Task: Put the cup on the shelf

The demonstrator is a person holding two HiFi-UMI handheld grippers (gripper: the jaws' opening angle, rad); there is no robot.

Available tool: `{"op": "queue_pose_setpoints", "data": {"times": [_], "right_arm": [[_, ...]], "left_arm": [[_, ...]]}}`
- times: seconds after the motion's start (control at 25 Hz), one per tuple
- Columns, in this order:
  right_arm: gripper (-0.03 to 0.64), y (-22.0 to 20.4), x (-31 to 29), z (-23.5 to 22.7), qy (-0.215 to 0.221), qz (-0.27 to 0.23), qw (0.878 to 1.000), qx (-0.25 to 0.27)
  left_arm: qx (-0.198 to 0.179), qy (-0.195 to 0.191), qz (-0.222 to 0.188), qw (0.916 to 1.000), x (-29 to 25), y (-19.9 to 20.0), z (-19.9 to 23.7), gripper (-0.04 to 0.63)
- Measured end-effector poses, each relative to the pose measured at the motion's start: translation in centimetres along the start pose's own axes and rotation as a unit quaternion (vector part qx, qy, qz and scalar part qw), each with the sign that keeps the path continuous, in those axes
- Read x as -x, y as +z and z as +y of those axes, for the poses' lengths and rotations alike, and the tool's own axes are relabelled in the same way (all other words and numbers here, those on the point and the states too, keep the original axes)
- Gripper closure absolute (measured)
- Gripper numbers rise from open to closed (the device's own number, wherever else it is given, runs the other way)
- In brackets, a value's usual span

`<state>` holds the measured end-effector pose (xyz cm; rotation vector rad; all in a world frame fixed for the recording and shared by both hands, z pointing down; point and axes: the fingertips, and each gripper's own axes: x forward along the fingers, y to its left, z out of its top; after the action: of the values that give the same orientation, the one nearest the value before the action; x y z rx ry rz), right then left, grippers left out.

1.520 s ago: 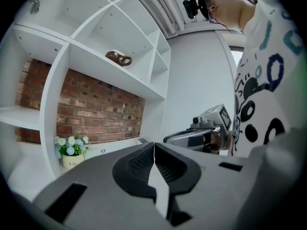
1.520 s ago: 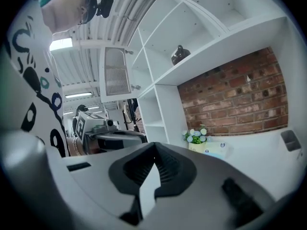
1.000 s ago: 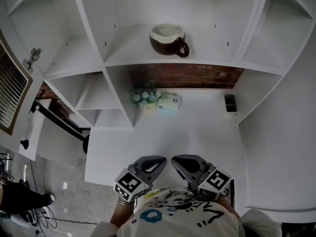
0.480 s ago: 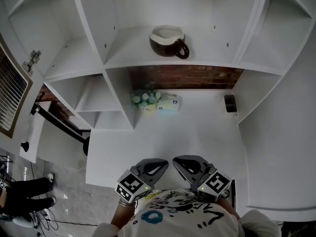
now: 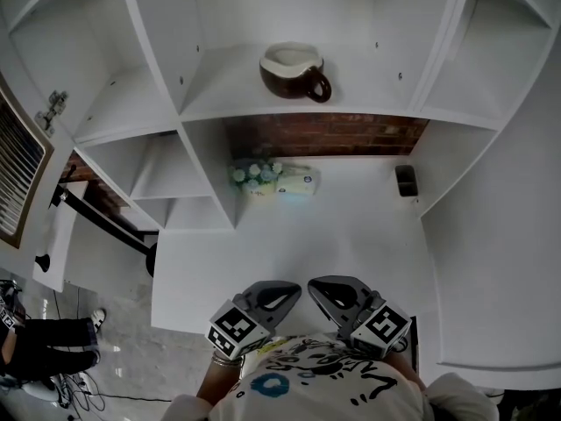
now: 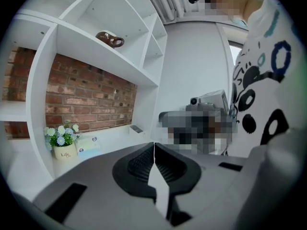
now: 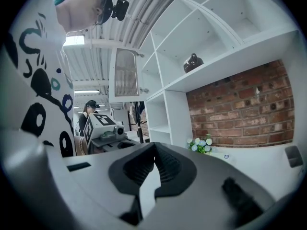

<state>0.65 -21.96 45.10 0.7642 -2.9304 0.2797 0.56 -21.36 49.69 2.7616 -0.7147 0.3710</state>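
Brown glazed ceramic cup, cream inside, loop handle: upright on white shelf, upper centre of head view, above brick wall. Likely rigid, fairly heavy, slick, breakable; best hold at rim wall or handle. Left gripper, right gripper: bottom centre, near white tabletop edge, jaws closed, empty. Task looks done.

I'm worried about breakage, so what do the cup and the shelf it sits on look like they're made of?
The cup looks like glazed ceramic: dark brown outside with a slight sheen, cream inside, and a thick rim and handle. The shelf looks like white painted or laminated board, smooth and matte, with small peg holes. Whether it is solid wood or composite cannot be told.
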Motion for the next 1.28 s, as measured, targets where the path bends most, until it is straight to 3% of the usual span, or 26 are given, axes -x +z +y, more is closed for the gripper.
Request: {"op": "queue_pose_setpoints", "data": {"times": [1.28], "right_arm": [[0.591, -0.47, -0.20, 0.17, 0.003, 0.020, 0.999, 0.027]], "left_arm": [[0.004, -0.003, 0.005, 1.0000, -0.34, -0.34, 0.14, 0.578]]}}
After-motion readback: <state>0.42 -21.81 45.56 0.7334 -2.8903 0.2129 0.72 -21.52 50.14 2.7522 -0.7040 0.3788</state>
